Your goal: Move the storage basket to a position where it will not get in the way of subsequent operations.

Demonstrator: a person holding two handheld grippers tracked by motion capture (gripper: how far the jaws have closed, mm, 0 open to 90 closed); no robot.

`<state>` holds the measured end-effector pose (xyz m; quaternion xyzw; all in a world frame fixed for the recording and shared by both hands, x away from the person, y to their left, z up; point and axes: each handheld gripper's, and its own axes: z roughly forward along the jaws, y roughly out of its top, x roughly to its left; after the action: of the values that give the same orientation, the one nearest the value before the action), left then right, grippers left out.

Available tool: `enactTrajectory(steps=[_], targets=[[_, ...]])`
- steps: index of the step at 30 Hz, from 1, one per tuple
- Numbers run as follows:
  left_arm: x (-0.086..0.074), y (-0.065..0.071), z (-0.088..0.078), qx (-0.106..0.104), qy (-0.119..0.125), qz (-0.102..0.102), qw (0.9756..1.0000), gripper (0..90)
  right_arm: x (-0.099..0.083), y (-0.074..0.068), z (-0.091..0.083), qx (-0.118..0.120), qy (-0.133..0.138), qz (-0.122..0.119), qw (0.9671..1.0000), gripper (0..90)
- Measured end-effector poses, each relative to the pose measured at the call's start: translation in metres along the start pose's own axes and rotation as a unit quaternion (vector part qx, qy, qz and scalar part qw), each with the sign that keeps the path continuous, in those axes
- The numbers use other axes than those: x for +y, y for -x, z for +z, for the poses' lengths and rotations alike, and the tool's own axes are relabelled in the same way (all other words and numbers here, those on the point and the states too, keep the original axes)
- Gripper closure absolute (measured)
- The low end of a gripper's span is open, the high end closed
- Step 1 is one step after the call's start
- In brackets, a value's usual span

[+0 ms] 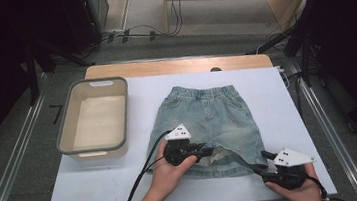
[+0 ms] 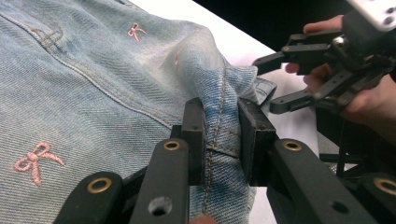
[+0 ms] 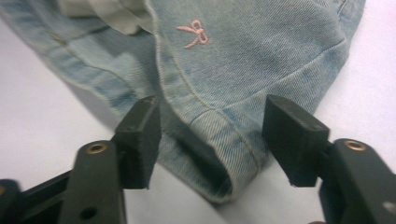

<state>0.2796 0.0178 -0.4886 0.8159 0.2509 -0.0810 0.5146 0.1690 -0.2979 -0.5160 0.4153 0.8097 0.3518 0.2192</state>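
Observation:
Light blue denim shorts (image 1: 203,118) with small pink bows lie flat on the white mat, waistband away from me. My left gripper (image 1: 209,152) is at the middle of the near hem, shut on a raised fold of denim along a seam (image 2: 222,121). My right gripper (image 1: 262,161) sits at the shorts' near right corner. In the right gripper view its jaws (image 3: 212,135) stand open on either side of the leg hem (image 3: 219,172), pads clear of the cloth. The left gripper view shows the right gripper (image 2: 268,84) open, held in a hand.
An empty cream bin with a grey rim (image 1: 64,127) stands on the mat's left side. The white mat (image 1: 277,100) covers most of a wooden table (image 1: 163,67). The left gripper's cable (image 1: 139,180) trails toward the near edge. Metal rails flank the table.

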Motion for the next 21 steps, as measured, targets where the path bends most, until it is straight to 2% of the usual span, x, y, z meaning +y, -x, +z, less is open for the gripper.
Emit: enactTrajectory(steps=[3,6,8,11,13,15,18,21], targets=[[0.000,0.000,0.000,0.000,-0.001,0.001,1.0000,72.9,0.001,-0.002,0.007,-0.020,-0.016,-0.020,0.9995,34.3],[0.000,0.000,0.000,-0.001,-0.001,0.000,1.0000,72.8,0.000,-0.002,0.009,-0.015,-0.018,-0.018,0.9996,37.9],[-0.001,0.000,0.000,-0.002,-0.001,-0.002,1.0000,72.8,-0.001,-0.001,0.008,-0.008,-0.019,-0.019,0.9996,44.7],[-0.002,0.000,0.001,-0.003,-0.005,-0.002,1.0000,72.8,-0.001,0.001,0.006,-0.006,-0.021,-0.012,0.9997,61.6],[-0.003,0.000,0.002,-0.004,-0.005,-0.003,1.0000,72.8,-0.001,0.004,0.002,-0.002,-0.010,0.002,0.9999,72.4],[-0.004,0.001,0.002,-0.004,-0.007,-0.003,1.0000,72.8,-0.002,0.008,-0.004,0.006,0.008,0.023,0.9997,78.9],[-0.005,0.002,0.003,-0.006,-0.011,-0.005,0.9999,72.5,-0.006,0.019,-0.017,0.016,0.036,0.067,0.9970,81.9],[-0.008,0.004,0.007,-0.012,-0.024,-0.001,0.9996,71.8,-0.013,0.028,-0.027,0.013,0.044,0.100,0.9939,82.2]])
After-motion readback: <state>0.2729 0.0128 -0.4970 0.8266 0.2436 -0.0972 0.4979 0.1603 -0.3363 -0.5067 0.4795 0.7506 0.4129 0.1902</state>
